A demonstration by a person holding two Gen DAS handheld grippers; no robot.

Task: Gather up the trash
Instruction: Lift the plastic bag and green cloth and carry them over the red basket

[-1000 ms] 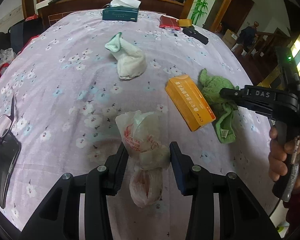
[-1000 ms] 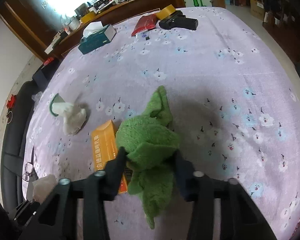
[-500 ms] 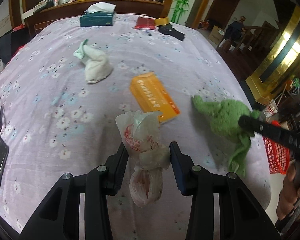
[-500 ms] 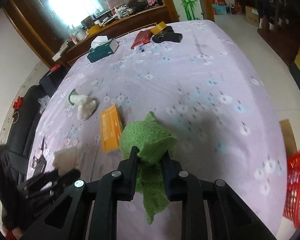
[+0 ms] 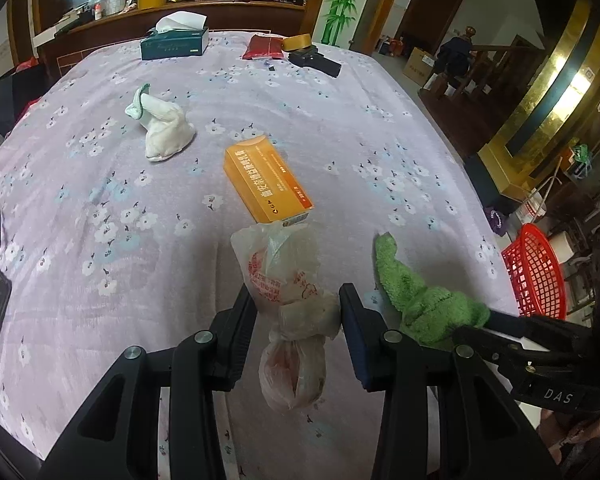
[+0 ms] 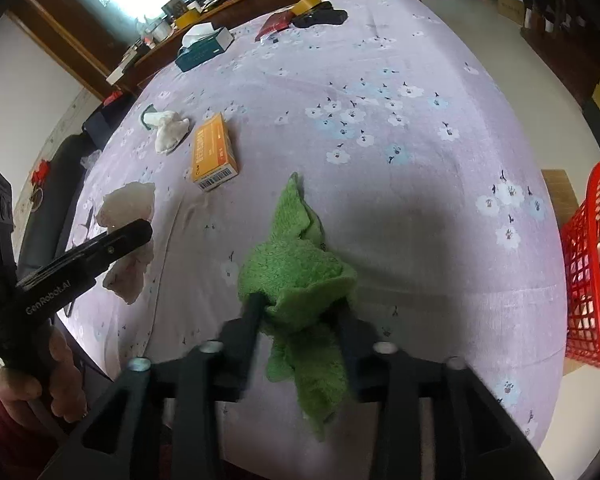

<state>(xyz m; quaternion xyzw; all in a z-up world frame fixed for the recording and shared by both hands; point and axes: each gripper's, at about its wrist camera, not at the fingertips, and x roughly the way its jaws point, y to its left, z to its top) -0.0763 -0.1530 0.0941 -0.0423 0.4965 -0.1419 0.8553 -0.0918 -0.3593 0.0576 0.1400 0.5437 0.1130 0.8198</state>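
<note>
Left wrist view: the left hand-held gripper [image 5: 296, 320] is clenched on the knotted plastic bag [image 5: 288, 296], light and slippery, best held at its knot, above the near edge of the tabletop [image 5: 380, 120]. The right hand-held gripper [image 6: 300, 316] has just been opening, and the soft green cloth [image 6: 300, 272] is between its jaws; I cannot tell whether the pads press on it. Farther lie the stiff orange box [image 5: 266, 180] and the white cloth [image 5: 162, 134].

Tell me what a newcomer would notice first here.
The green cloth bunched between the right tool fingers, whose jaws have just been opening, over the near edge of the purple flowered tablecloth. Next, the knotted plastic bag clamped in the left tool, and the red basket beyond the table's right edge.
</note>
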